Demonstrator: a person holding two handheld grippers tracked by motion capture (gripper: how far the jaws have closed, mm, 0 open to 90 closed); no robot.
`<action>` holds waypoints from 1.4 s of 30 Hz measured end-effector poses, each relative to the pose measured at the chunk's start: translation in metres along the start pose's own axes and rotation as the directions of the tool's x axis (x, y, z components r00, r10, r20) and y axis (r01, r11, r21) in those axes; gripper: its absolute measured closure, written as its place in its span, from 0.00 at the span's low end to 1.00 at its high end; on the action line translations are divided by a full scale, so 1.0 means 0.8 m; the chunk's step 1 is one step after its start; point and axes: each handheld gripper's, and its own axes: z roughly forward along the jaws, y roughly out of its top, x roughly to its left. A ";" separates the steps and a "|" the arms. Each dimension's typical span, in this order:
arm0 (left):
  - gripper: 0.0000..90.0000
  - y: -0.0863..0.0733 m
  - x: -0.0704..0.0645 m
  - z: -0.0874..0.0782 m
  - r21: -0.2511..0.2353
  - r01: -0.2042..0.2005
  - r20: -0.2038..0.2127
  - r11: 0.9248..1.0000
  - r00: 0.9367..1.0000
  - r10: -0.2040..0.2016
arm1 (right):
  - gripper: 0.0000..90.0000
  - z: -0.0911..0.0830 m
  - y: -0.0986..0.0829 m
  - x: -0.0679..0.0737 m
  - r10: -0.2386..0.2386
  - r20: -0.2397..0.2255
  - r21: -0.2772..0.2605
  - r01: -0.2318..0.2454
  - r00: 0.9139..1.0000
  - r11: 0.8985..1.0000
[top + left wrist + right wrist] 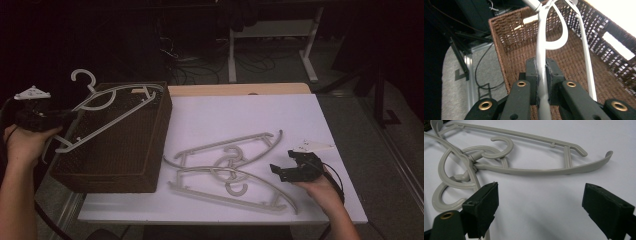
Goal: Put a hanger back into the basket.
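My left gripper [64, 116] is shut on the arm of a pale plastic hanger [107, 107], held tilted over the brown wicker basket [125, 165]. In the left gripper view the hanger [541, 50] runs up between the closed jaws of my left gripper [542, 72], above the basket's woven floor [519, 50]. Two more grey hangers [225, 172] lie tangled, hooks interlocked, on the white table [240, 115]. My right gripper [276, 170] stands open just right of them, near the lower hanger's end. In the right gripper view the upper hanger [536, 171] lies beyond the wide-open jaws of my right gripper [540, 202].
The basket sits at the table's left edge, partly overhanging it. Beyond the table stand a white desk frame [310, 45] and loose cables [200, 70] on the dark floor. Bare tabletop lies at the upper right.
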 end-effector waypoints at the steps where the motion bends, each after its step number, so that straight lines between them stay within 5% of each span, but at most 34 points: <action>1: 0.92 -0.001 -0.002 0.005 0.007 -0.006 -0.004 1.000 1.000 0.006 | 0.15 0.000 0.000 0.000 0.001 0.000 -0.001 -0.001 1.000 1.000; 20: 0.92 -0.037 -0.021 0.065 0.098 0.008 -0.013 0.995 1.000 -0.007 | 0.15 -0.002 0.000 -0.002 -0.002 0.003 -0.001 0.002 1.000 1.000; 24: 0.91 -0.046 -0.021 0.072 0.143 0.017 -0.008 0.990 1.000 -0.016 | 0.15 -0.002 0.000 -0.002 -0.002 0.002 -0.002 0.002 1.000 1.000; 28: 0.75 -0.042 -0.023 0.071 0.131 0.010 -0.001 0.991 1.000 -0.010 | 0.15 -0.002 0.000 -0.002 -0.004 0.003 -0.003 0.004 1.000 1.000; 33: 0.69 -0.034 -0.025 0.065 0.086 0.023 0.012 0.996 1.000 -0.024 | 0.15 -0.002 0.001 -0.001 -0.007 0.003 -0.005 0.007 1.000 1.000; 39: 0.56 -0.023 -0.033 0.057 0.036 0.030 0.067 0.999 0.997 -0.033 | 0.15 -0.003 0.002 -0.002 0.001 0.003 -0.007 -0.001 1.000 1.000; 40: 0.52 -0.014 -0.040 0.054 0.008 0.041 0.117 0.999 0.992 -0.042 | 0.15 -0.003 0.003 -0.002 0.003 0.005 -0.009 -0.003 1.000 1.000; 42: 0.50 -0.006 -0.047 0.053 -0.011 0.041 0.153 0.999 0.987 -0.039 | 0.15 -0.004 0.004 -0.002 0.005 0.005 -0.011 -0.005 1.000 1.000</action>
